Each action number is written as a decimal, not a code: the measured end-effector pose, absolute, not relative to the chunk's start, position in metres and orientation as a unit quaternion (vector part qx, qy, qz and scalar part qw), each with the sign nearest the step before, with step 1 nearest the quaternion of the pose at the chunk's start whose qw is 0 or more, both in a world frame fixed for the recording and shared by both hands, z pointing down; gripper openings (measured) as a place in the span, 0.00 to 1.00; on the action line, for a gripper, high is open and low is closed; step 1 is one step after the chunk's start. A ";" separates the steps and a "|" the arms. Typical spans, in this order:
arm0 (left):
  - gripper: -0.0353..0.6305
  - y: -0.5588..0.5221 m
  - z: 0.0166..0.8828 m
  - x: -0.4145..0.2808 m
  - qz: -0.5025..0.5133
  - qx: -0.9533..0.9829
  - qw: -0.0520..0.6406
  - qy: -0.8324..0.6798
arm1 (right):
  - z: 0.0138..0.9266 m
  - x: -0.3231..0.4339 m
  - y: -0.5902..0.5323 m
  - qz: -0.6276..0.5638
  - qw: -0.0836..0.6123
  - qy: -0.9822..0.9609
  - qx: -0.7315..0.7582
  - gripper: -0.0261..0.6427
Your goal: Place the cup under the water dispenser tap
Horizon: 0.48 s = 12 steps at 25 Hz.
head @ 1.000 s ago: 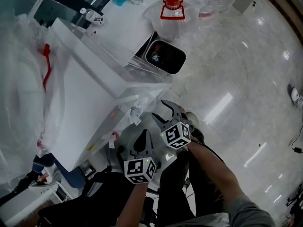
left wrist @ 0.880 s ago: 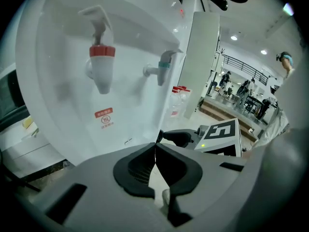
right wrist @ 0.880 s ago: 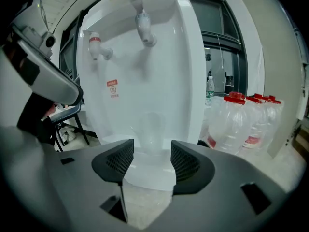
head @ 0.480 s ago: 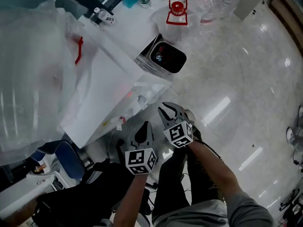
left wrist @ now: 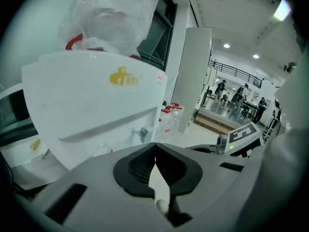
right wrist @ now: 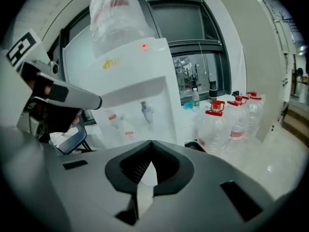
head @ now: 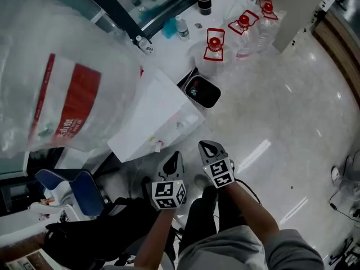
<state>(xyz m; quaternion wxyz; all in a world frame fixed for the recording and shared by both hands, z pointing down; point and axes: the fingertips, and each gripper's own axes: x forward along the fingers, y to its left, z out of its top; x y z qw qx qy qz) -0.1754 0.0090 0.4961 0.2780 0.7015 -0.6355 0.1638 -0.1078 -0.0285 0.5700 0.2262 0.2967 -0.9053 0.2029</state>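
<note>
Lifted both tools up before the dispenser (head: 152, 122) since a second ago; right tool (head: 209, 147) just clamped together on nothing. Left tool (head: 174, 160) equally closed, empty. Cup nowhere in view, perhaps off frame. Pre-grasp stage: next, locate cup, open wide. Held side by side, tilted downward, facing the tap (right wrist: 146, 111).
</note>
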 end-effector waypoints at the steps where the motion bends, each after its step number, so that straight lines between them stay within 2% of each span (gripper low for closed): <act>1: 0.07 0.009 0.486 -0.174 0.161 0.704 0.274 -0.635 | 0.557 -0.106 -0.027 0.202 0.222 -0.906 0.299 0.06; 12: 0.07 0.012 0.381 -0.156 0.120 0.751 0.241 -0.603 | 0.407 -0.105 -0.029 0.162 0.155 -0.925 0.306 0.06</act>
